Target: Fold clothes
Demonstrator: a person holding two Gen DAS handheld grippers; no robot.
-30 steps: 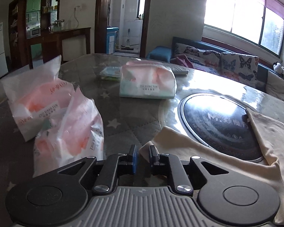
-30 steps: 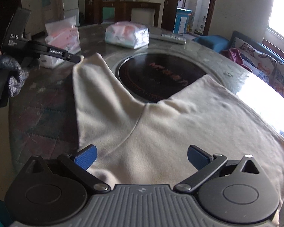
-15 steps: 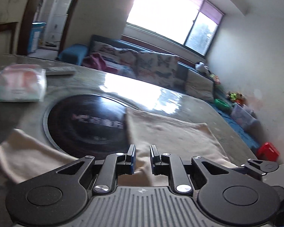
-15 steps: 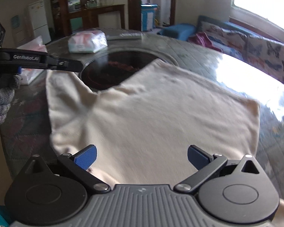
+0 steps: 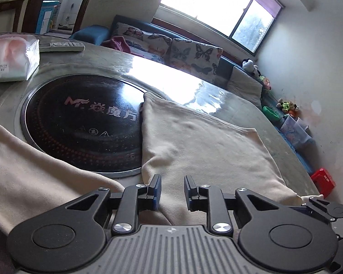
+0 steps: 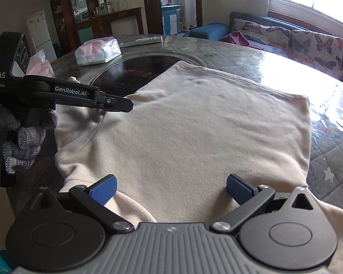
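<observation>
Over the near edge of the cream garment (image 5: 208,146), my left gripper (image 5: 170,191) has swung right from the tissue packs; its jaws have just been opening, slightly parted, empty. My right gripper (image 6: 170,188) gapes wide, empty, above the cloth spread on the table (image 6: 331,150).

The cream fleece garment (image 6: 194,137) ran under the right gripper's grey body at the bottom edge of the right wrist view, so its near hem was hidden. It also covered part of the round black glass cooktop (image 5: 80,123). The white and pink tissue pack (image 5: 11,59) was cut by the left edge. Small toys (image 5: 285,107) by the wall were too small to identify.
</observation>
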